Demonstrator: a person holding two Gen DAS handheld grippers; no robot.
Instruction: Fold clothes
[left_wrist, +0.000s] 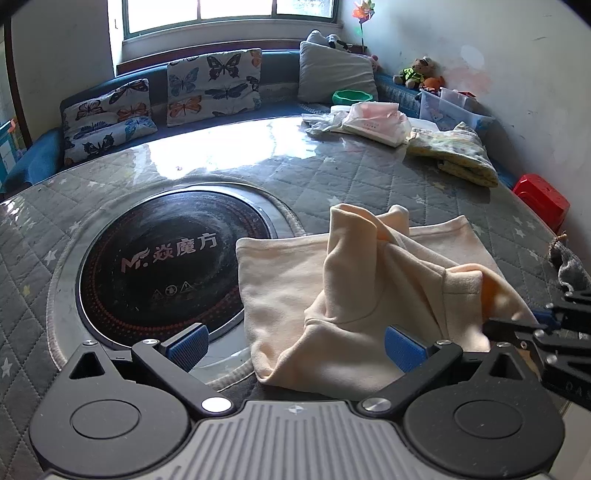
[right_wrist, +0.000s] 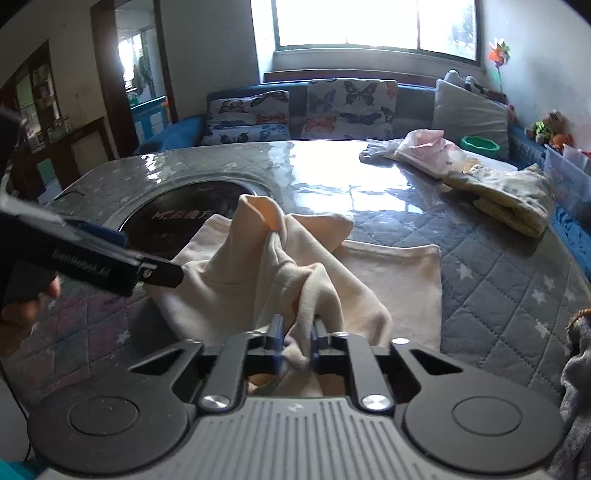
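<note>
A: How far along was the folding?

B: Barely begun. The cream garment (left_wrist: 354, 288) lay bunched on the quilted table (left_wrist: 388, 177) beside the cooktop (left_wrist: 166, 266).

A: Grippers?

B: The right gripper (right_wrist: 297, 341) had clamped a fold; the left gripper (left_wrist: 295, 341) stood wide apart, holding nothing.

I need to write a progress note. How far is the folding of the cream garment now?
Done: a yellow patterned cloth already lies folded at the far side of the table. In hand: the right gripper is shut on a bunched part of the cream garment; the left gripper is open, holding nothing. Left: the garment is still rumpled, half lifted, with no clean fold yet.
</note>
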